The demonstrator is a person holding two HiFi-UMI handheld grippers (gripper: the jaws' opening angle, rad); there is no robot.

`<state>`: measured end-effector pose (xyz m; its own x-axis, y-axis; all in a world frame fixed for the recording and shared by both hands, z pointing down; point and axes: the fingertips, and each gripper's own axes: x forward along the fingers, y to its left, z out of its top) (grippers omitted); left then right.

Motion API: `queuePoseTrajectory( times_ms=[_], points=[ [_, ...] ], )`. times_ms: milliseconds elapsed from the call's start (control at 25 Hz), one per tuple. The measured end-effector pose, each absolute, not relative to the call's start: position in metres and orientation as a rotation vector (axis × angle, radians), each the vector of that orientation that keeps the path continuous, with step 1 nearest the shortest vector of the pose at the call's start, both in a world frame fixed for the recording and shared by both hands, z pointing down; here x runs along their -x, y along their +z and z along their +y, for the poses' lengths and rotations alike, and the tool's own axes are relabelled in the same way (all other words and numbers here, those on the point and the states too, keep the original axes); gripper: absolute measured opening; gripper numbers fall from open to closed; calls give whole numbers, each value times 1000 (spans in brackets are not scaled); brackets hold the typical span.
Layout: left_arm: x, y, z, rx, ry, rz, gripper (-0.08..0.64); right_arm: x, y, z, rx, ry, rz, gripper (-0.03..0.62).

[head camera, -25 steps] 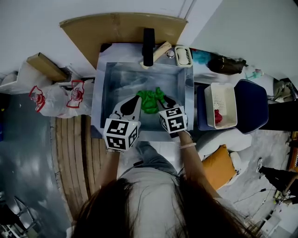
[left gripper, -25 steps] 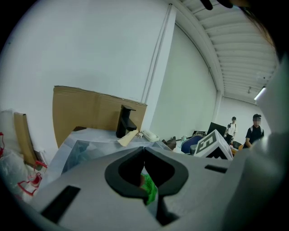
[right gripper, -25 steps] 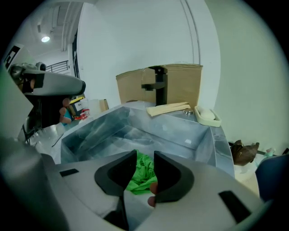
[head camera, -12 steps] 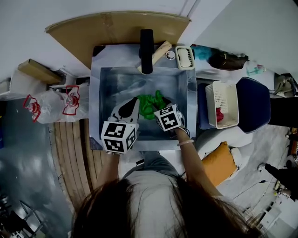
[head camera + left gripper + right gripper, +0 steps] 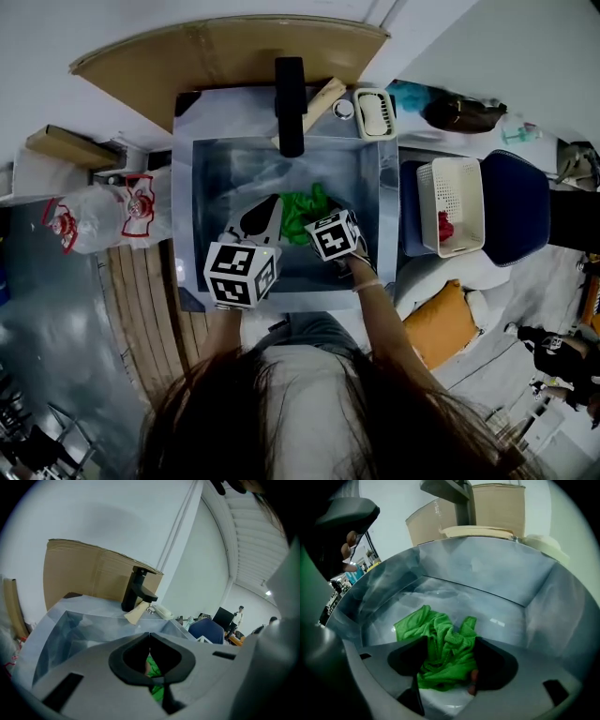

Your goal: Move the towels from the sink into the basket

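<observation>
Right gripper (image 5: 450, 663), jaws having just been opening wide, is straddling the green towel (image 5: 440, 644) lying in the sink (image 5: 487, 578) — closing low on the thickest bunch is looking wisest. Left gripper (image 5: 150, 637) is hanging clenched, seemingly empty.

Dim fisheye frames, dark at the rims.
Head view underexposed. Sink (image 5: 497, 569) wall shows soft sheen toward 12 o'clock. Gripper views curve and blacken at the corners, with the nearest foreground blurred.
</observation>
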<state>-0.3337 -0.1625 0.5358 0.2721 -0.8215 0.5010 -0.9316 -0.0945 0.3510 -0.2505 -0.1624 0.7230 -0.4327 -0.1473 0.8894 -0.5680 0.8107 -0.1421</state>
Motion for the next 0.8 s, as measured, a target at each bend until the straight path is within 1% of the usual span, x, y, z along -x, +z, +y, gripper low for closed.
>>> queuePoseTrajectory(
  times_ms=[200, 360, 520, 600, 800],
  points=[
    [327, 540, -167, -1939, 250, -1554, 9, 250, 724, -162, -580, 522, -1981, 304],
    [323, 541, -166, -1941, 269, -1543, 9, 258, 723, -154, -549, 515, -1984, 197],
    [321, 537, -164, -1948, 278, -1548, 9, 258, 721, -153, -540, 577, -1988, 142],
    [320, 534, -164, -1953, 280, -1553, 9, 259, 718, -155, -554, 631, -2001, 127],
    [319, 525, -162, -1961, 271, -1570, 9, 265, 696, -153, -565, 678, -2063, 120]
  ],
)
